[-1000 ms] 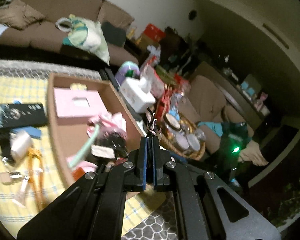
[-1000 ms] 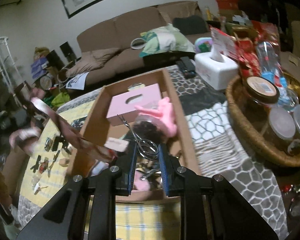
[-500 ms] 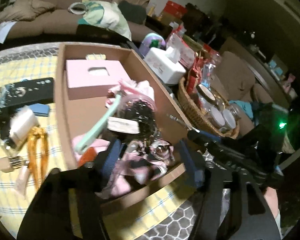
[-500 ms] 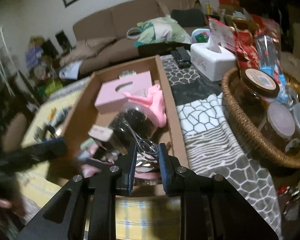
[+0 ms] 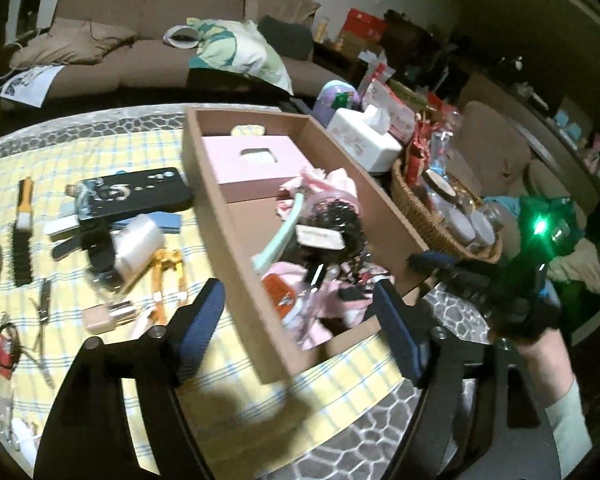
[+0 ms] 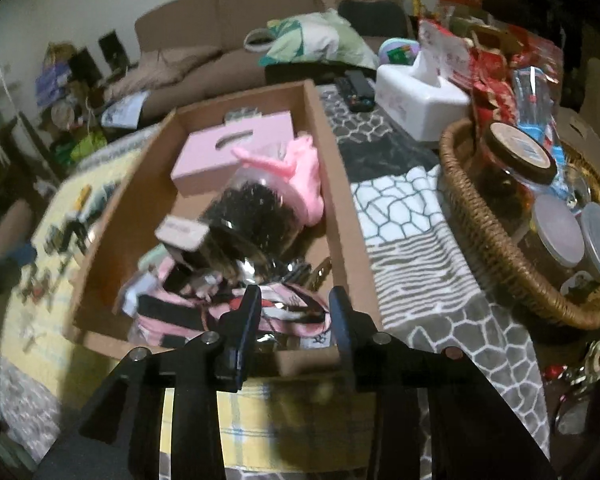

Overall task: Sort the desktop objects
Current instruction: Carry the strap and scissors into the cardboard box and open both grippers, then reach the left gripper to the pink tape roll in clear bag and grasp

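Here, in the left wrist view, the left gripper hangs over the near end of the cardboard box at frame centre, its jaws opening wide with nothing clamped between them; a second ago they were pressed together, and the view has since swung left to show more of the yellow checked cloth with the loose items not yet sorted: a black phone case, a brush and a white spool. The next pick is probably best made from that cloth at left, coming down squarely over one item. In the right wrist view, the right gripper sits low at bottom centre over the box's near end, jaws opening and empty; the scissors it pinched a second ago are gone from them and cannot be picked out among the pink fabric below. It should lift straight clear without snagging the fabric.
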